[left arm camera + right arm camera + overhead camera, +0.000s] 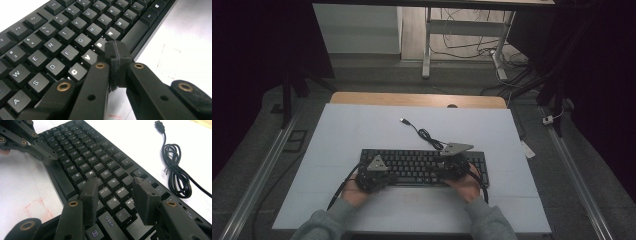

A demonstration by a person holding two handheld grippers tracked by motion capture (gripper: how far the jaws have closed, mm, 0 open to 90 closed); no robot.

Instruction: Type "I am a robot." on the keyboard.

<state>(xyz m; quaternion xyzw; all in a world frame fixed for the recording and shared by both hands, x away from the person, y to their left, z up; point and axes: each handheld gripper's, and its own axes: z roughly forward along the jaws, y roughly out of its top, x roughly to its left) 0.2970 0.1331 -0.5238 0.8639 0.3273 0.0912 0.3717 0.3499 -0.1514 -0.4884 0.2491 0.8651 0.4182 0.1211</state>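
High view: keyboard [424,167] on table [362,130].
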